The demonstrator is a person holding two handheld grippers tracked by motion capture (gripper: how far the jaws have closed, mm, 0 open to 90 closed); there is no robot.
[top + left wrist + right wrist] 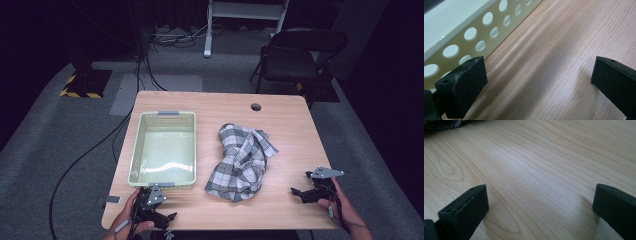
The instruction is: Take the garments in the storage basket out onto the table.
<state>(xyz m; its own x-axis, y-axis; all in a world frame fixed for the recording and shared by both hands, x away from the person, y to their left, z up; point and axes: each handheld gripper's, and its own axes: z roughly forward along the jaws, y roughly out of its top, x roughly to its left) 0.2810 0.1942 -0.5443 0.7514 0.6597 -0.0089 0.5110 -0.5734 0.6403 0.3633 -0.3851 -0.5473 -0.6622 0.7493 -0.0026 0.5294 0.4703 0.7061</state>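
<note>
Both tongs apart, left tongs by basket, right tongs low on desk | checked cloth crumpled mid-desk | risk: you pinch one loose fold, it drags, trails over the basket rim

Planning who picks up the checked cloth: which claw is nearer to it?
Left, though not by much. The left claw sits at the table's near edge, just off the checked cloth's near-left corner, beside the basket. The right claw rests farther out to the cloth's right.
</note>
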